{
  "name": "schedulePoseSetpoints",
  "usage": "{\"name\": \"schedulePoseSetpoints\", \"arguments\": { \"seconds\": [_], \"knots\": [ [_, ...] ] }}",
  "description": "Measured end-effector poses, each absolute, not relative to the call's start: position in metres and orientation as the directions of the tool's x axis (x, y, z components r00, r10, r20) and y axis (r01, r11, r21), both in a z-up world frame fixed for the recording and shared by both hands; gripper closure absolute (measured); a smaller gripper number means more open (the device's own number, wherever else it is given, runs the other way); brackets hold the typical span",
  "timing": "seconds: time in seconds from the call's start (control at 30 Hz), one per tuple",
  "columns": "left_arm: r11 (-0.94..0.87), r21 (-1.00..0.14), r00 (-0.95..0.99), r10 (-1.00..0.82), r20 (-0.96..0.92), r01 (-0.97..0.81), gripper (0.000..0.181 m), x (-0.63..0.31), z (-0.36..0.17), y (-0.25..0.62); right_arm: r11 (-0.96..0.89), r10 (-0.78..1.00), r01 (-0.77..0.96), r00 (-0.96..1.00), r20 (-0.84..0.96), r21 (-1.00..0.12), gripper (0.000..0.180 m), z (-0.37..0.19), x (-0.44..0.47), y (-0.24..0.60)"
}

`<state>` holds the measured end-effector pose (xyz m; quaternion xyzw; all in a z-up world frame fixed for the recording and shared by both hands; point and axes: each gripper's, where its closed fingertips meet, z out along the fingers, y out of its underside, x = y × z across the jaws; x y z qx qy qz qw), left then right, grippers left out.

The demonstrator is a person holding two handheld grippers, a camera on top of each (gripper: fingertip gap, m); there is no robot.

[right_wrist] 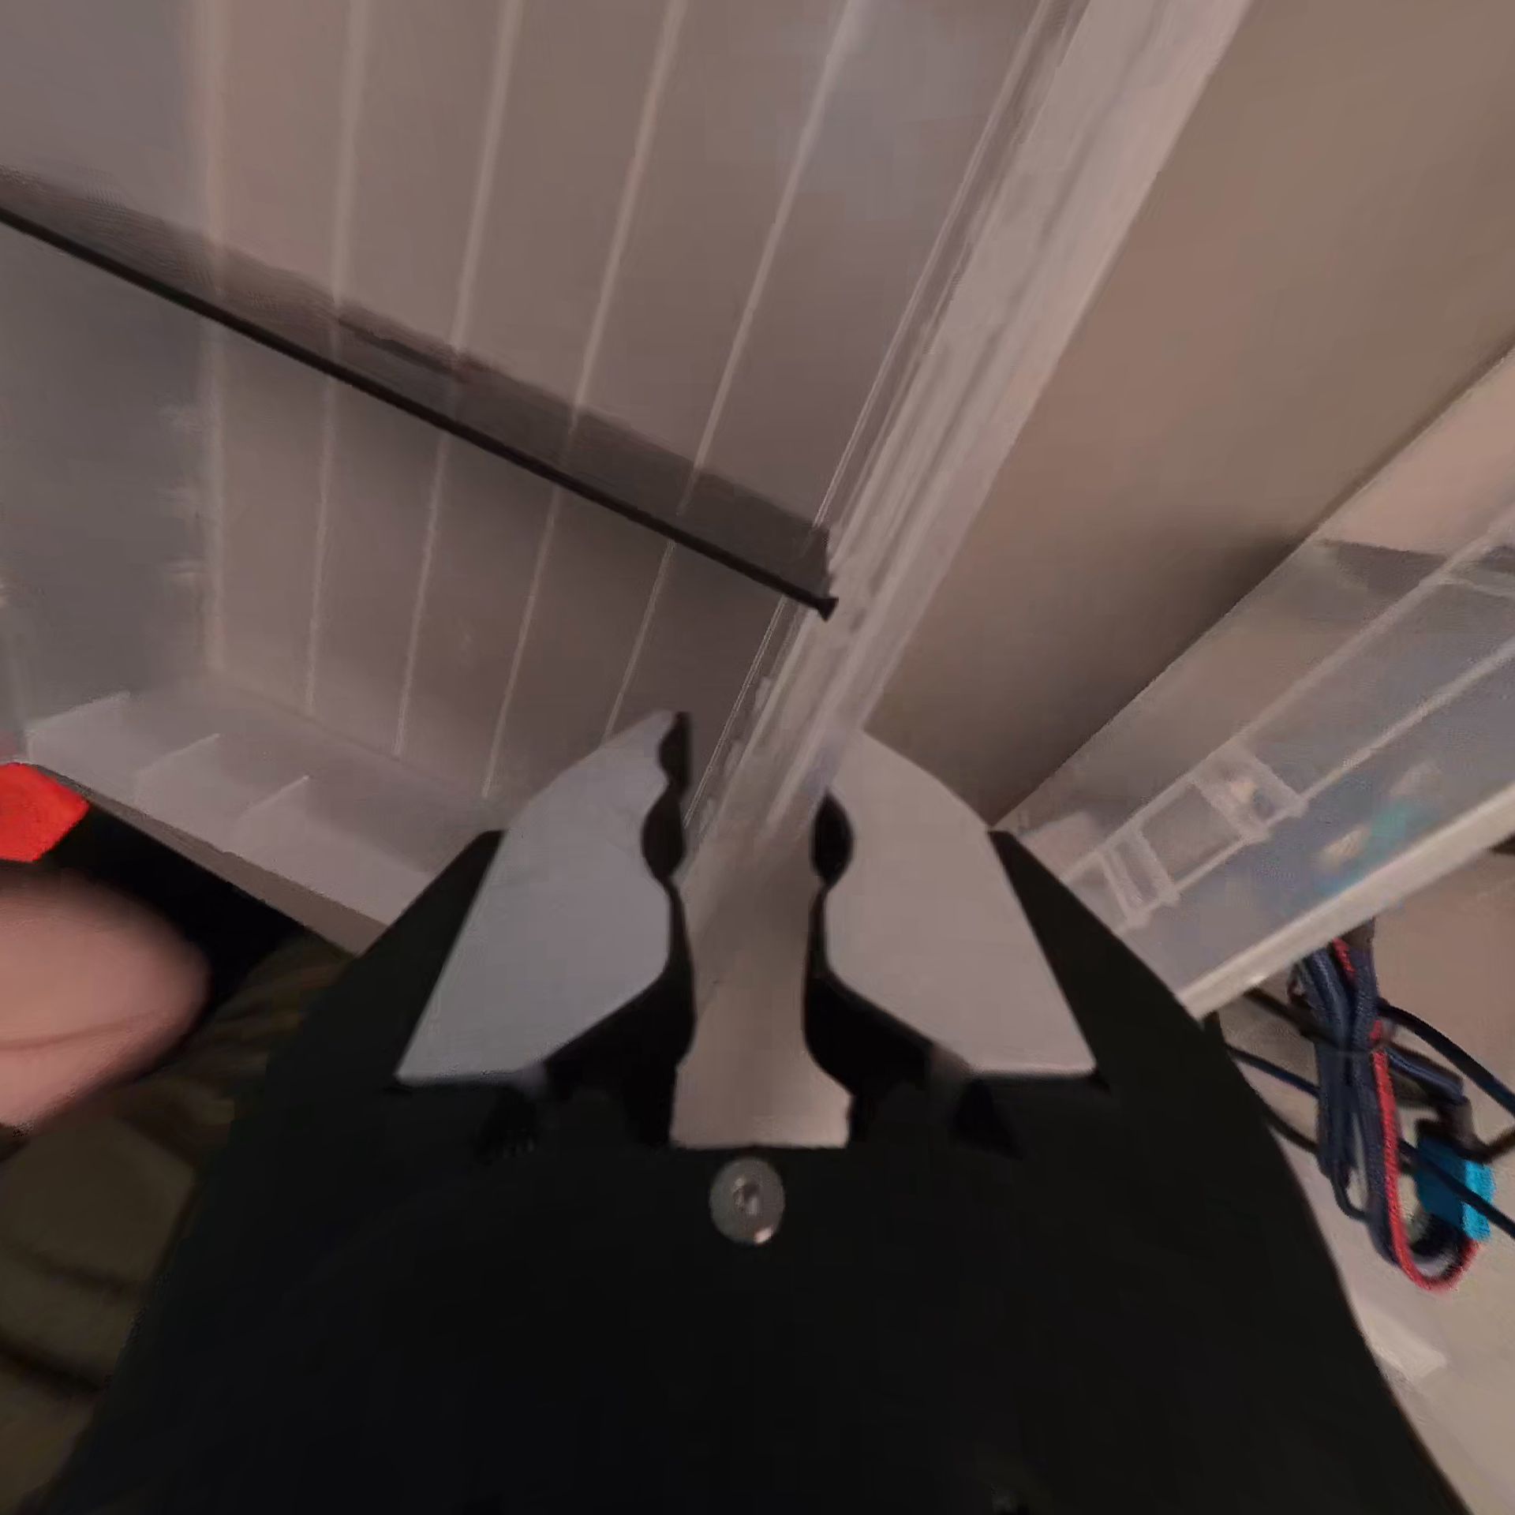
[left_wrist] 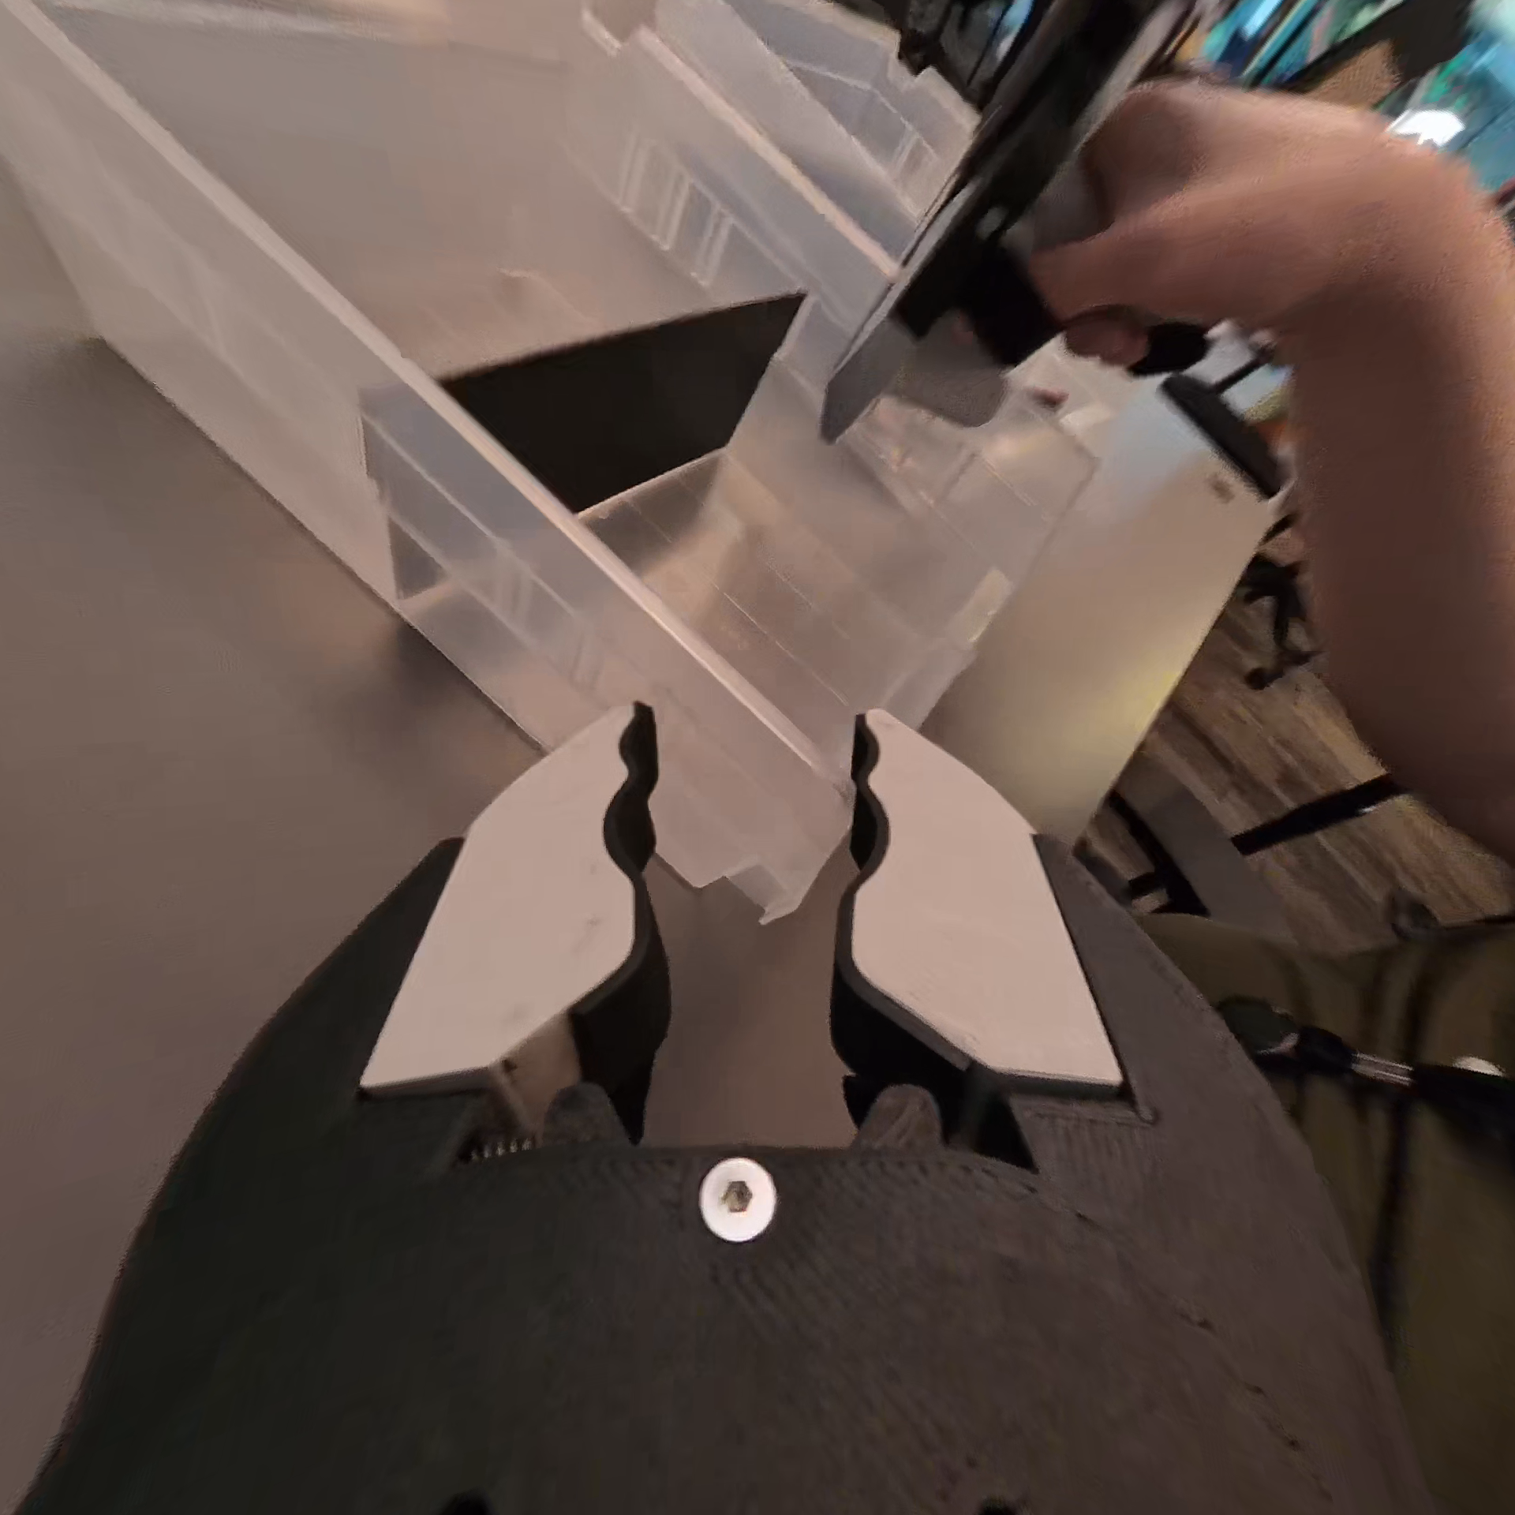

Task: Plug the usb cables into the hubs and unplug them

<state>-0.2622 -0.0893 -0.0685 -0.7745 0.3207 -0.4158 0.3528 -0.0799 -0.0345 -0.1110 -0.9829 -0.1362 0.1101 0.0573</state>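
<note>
A clear plastic bin [left_wrist: 574, 459] hangs tilted over the grey table [left_wrist: 164, 738]. My left gripper [left_wrist: 754, 787] has the bin's near corner between its fingers, and the plastic touches both pads. My right gripper [right_wrist: 750, 787] is closed around the bin's long clear rim [right_wrist: 902, 459]; it also shows in the left wrist view [left_wrist: 869, 385], held by a hand [left_wrist: 1312, 328] at the bin's far edge. A flat black sheet [left_wrist: 623, 393] lies inside the bin and shows edge-on in the right wrist view [right_wrist: 410, 393]. A bundle of blue and red cables [right_wrist: 1353, 1107] lies at the right. No hub is in view.
A second clear bin [right_wrist: 1271, 738] stands to the right above the cables, with a blue connector [right_wrist: 1455, 1180] beside them. A red object [right_wrist: 33, 812] and a hand [right_wrist: 82, 1000] sit at the left edge. A wooden floor [left_wrist: 1230, 738] lies beyond the table. There is about 20 centimeters between the tips of the two grippers.
</note>
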Motion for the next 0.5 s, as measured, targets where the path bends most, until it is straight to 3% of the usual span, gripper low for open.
{"name": "schedulePoseSetpoints", "arguments": {
  "seconds": [0.1, 0.3, 0.43, 0.5],
  "knots": [
    [-0.519, -0.853, 0.435, -0.781, 0.448, -0.054, 0.136, -0.278, -0.033, -0.09, -0.96, 0.278, 0.272, 0.954, -0.113, -0.067, 0.172, -0.113, -0.07, -0.032],
    [-0.377, -0.925, 0.652, -0.691, 0.313, 0.045, 0.135, -0.338, 0.014, -0.084, -0.953, 0.301, 0.302, 0.932, -0.201, -0.025, 0.174, -0.103, -0.087, -0.01],
    [-0.341, -0.935, 0.668, -0.675, 0.313, 0.094, 0.134, -0.344, 0.044, -0.098, -0.928, 0.35, 0.372, 0.871, -0.345, -0.002, 0.175, -0.077, -0.108, -0.001],
    [-0.29, -0.951, 0.679, -0.677, 0.284, 0.108, 0.133, -0.342, 0.06, -0.108, -0.924, 0.363, 0.381, 0.836, -0.411, -0.041, 0.176, -0.054, -0.112, 0.005]
  ]
}}
